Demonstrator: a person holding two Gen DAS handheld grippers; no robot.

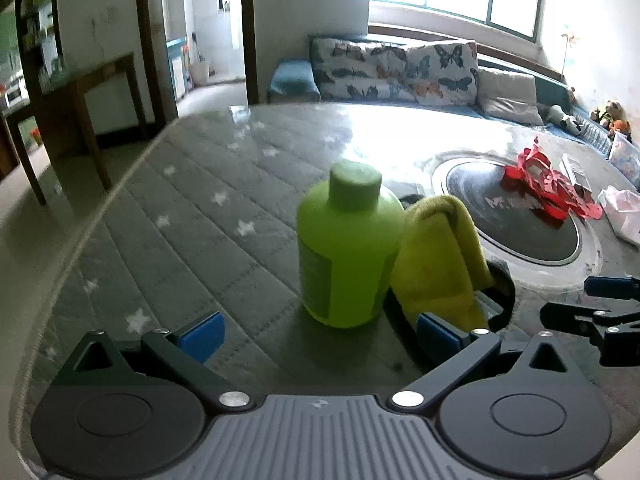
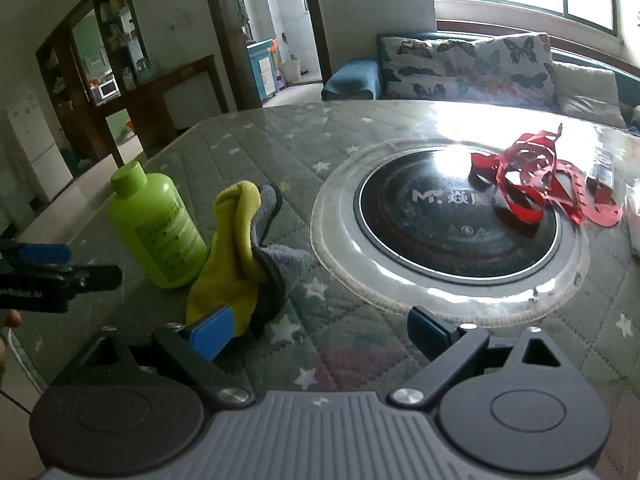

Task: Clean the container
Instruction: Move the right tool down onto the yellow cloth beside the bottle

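Note:
A lime-green capped bottle (image 1: 348, 252) stands upright on the grey star-quilted table (image 1: 192, 216). A yellow and grey cloth (image 1: 436, 256) is bunched up right beside it, touching its right side. My left gripper (image 1: 316, 334) is open and empty just in front of the bottle. In the right wrist view the bottle (image 2: 156, 224) and the cloth (image 2: 240, 256) sit at the left. My right gripper (image 2: 320, 334) is open and empty, its left fingertip (image 2: 210, 336) close to the cloth's lower edge. Each gripper shows at the edge of the other's view.
A round black induction hob (image 2: 456, 216) with a clear ring is set into the table on the right. Red ribbon (image 2: 536, 176) lies on it. A white plastic bag (image 1: 622, 212) and small packets lie at the far right. A sofa (image 1: 400, 68) stands behind the table.

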